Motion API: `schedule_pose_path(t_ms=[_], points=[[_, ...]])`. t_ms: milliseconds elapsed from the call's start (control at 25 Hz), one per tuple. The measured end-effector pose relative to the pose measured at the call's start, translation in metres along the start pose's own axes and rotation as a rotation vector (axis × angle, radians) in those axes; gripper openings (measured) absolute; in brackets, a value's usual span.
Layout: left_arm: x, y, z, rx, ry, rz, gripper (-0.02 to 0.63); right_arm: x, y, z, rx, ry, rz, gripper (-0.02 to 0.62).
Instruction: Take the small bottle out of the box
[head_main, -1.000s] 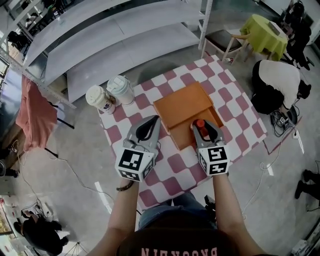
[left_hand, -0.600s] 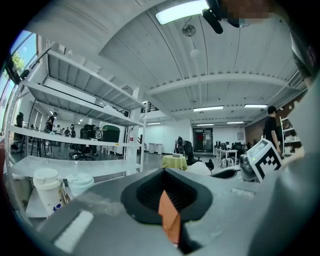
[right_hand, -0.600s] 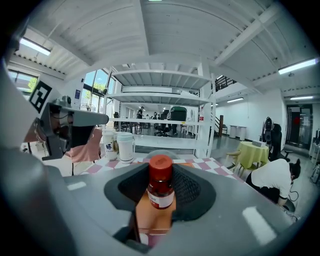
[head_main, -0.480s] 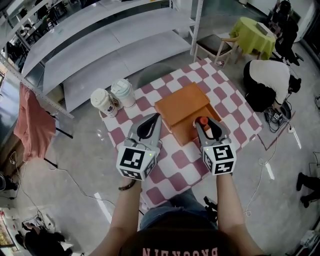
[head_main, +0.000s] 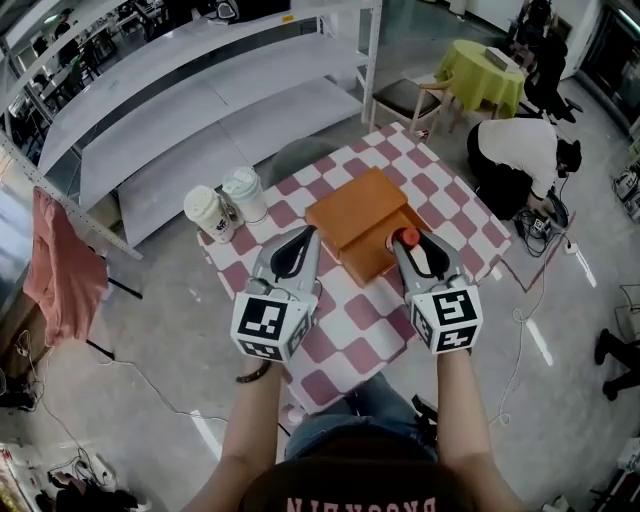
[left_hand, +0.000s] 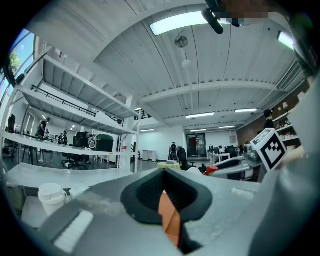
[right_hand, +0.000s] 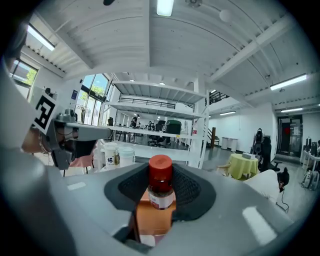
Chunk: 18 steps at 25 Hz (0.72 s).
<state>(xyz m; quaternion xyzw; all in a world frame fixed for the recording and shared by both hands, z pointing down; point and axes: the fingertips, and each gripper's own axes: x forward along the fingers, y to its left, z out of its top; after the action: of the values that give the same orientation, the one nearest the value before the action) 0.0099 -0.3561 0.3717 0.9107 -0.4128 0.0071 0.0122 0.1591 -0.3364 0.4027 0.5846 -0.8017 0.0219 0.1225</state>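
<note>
my right claw (head_main: 410, 245) is clamped on the small bottle (head_main: 407, 238), seen over the near corner of the orange box (head_main: 355, 212) on the checked table (head_main: 335, 325); my left claw (head_main: 297, 245) hangs beside it

left gripper view: my jaws are together, a sliver of orange showing behind them

right gripper view: the red-capped bottle stands upright between my jaws, with the box behind and below it
</note>
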Motion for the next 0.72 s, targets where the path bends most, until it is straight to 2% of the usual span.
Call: schedule_pose_path(t_ms=[360, 720], points=[[-0.003, -0.011, 0.019, 0.021, -0.033, 0.047, -0.003, -0.023, -0.017, 0.023, -0.012, -0.040, 0.018, 0.140], [0.008, -0.019, 0.037, 0.048, -0.062, 0.177, -0.003, -0.031, -0.058, 0.041, -0.023, -0.093, 0.092, 0.140]])
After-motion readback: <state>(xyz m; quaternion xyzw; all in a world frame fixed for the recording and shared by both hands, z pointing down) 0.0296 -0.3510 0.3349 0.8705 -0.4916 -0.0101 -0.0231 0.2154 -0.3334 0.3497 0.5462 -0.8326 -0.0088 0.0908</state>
